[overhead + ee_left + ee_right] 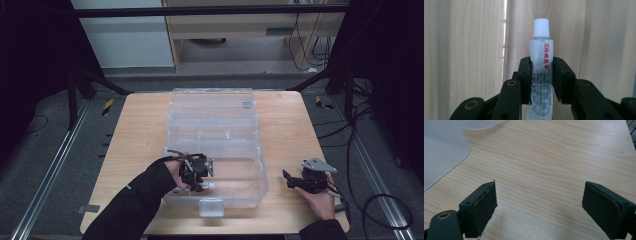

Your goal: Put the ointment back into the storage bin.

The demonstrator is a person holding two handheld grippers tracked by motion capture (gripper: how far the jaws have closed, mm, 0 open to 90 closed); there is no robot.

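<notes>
Your left tongs [541,75] pinch a small white translucent ointment tube with a ribbed white cap [541,57], held inside the front compartment of the clear plastic storage box [260,165] on the wooden table [140,130]. Your right tongs [540,207] rest wide open and empty beside the box. Placing step, by the look of it: next, lower the tube to the box floor, then release.

light: bright table, dark surround | focus: slightly soft | glare: mild on wood
</notes>
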